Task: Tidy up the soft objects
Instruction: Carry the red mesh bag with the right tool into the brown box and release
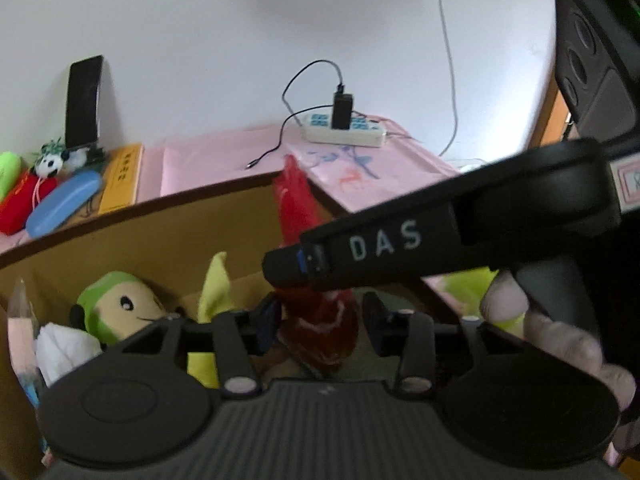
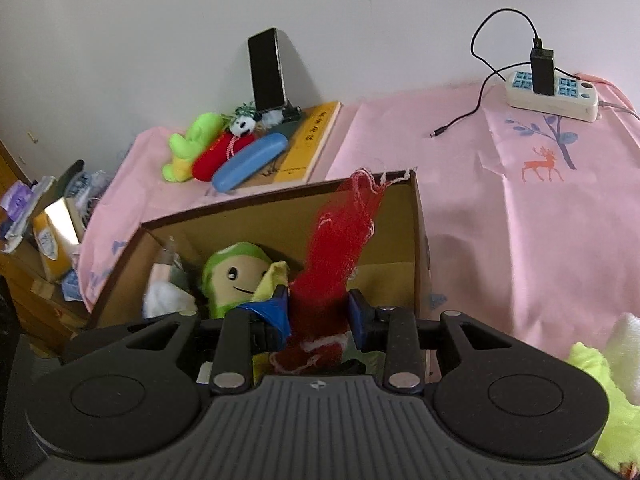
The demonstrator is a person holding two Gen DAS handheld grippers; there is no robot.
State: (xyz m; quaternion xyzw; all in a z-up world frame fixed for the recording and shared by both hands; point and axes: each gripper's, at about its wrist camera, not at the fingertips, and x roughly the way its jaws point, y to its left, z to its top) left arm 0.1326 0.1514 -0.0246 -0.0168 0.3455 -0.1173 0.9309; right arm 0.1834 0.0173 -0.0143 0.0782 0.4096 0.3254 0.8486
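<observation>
A red net bag stands up out of the open cardboard box, between both grippers. My right gripper has its blue pads against both sides of the net's bunched lower part. In the left wrist view the red net sits between the fingers of my left gripper, with a narrow gap on each side. My right gripper crosses in from the right, higher on the net. A green plush doll, a yellow cloth and a white soft thing lie in the box.
On the pink cloth behind the box lie a green plush, a red plush, a panda toy, a blue case, a yellow book and a propped phone. A power strip sits far right. Yellow-green fluff lies near right.
</observation>
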